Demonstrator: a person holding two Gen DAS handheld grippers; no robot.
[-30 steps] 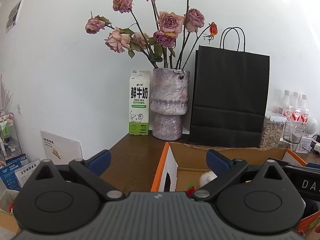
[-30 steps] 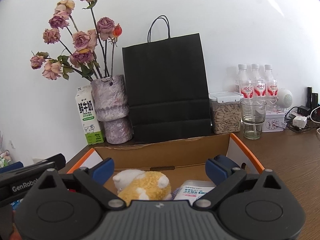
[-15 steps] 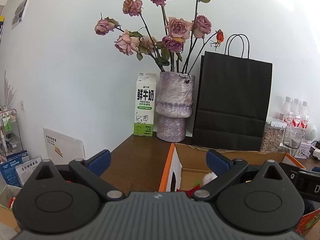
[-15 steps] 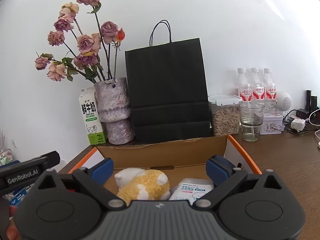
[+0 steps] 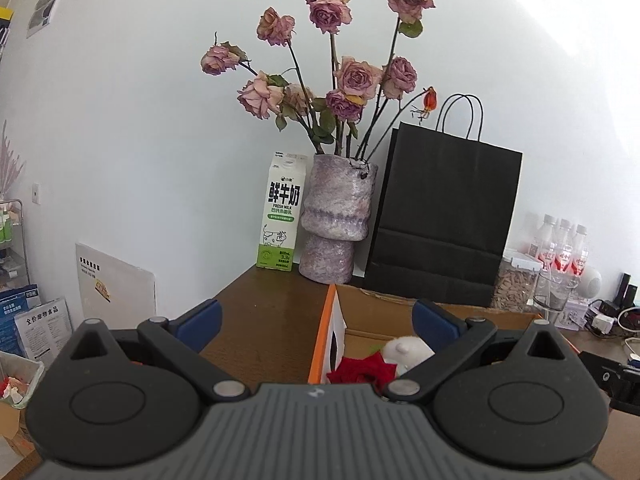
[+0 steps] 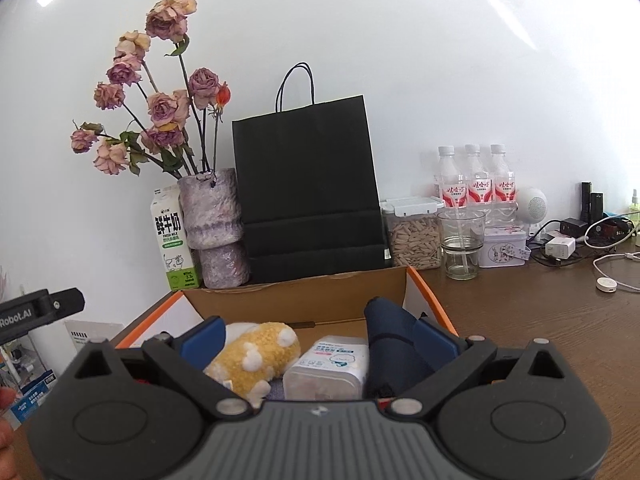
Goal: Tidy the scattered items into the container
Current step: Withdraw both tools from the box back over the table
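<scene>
1. My right gripper's (image 6: 318, 330) body hides the near end of the cardboard box (image 6: 304, 300) and the lower halves of the plush toy (image 6: 256, 354) and wipes pack (image 6: 330, 368).
2. My left gripper's body covers most of the red item (image 5: 362, 372); I cannot tell what it is.
3. The carton's (image 5: 282, 212) small print is unreadable.
</scene>
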